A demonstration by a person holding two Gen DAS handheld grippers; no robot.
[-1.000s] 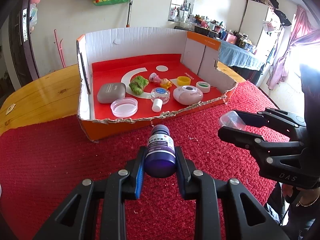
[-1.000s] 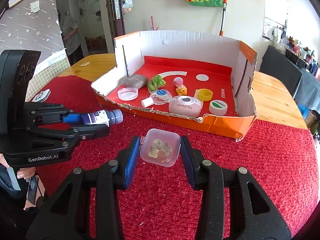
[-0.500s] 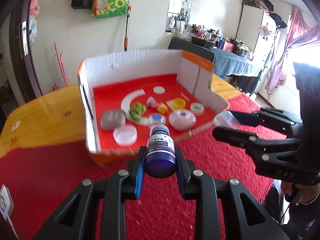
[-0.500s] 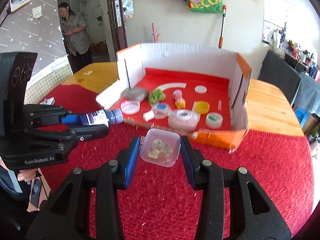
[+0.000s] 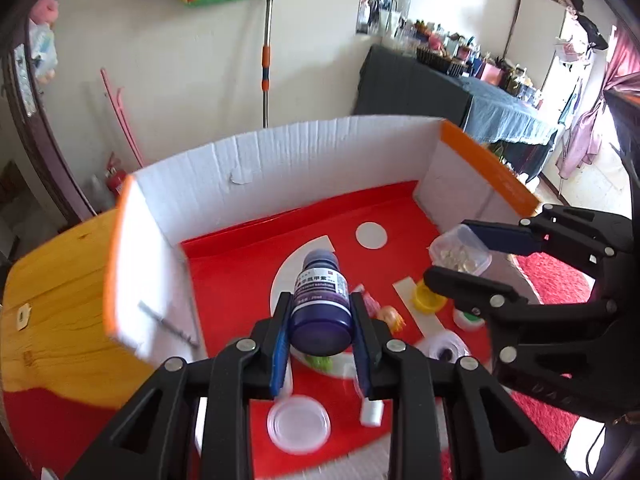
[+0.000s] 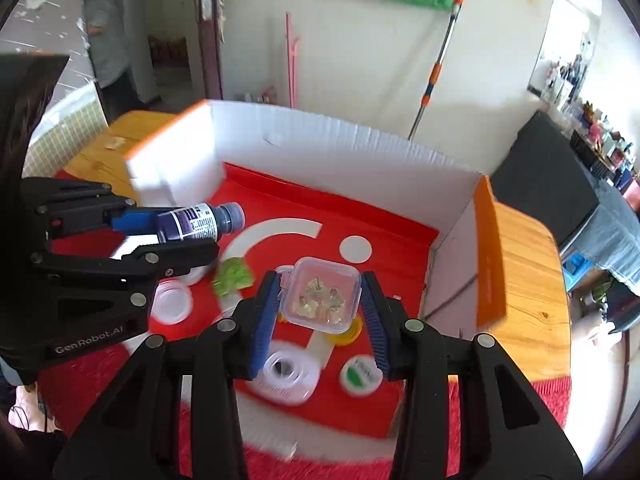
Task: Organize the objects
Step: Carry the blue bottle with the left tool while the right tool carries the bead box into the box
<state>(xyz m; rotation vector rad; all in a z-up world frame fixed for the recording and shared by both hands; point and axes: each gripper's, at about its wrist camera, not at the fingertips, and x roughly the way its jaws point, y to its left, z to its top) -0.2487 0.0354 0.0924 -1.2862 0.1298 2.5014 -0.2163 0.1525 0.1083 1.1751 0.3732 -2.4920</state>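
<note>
Two loads ride above the cardboard box (image 5: pixel 304 160): my left tool (image 5: pixel 320 322) clamps a dark purple bottle (image 5: pixel 320 304) with a white label, my right tool (image 6: pixel 318 300) a clear square tub of pins (image 6: pixel 322 292). I judge both need bare red floor, clear of the green toy (image 6: pixel 234 276), before release.

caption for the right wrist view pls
Right hand-held gripper carries a clear box of pins over the cardboard tray.
</note>
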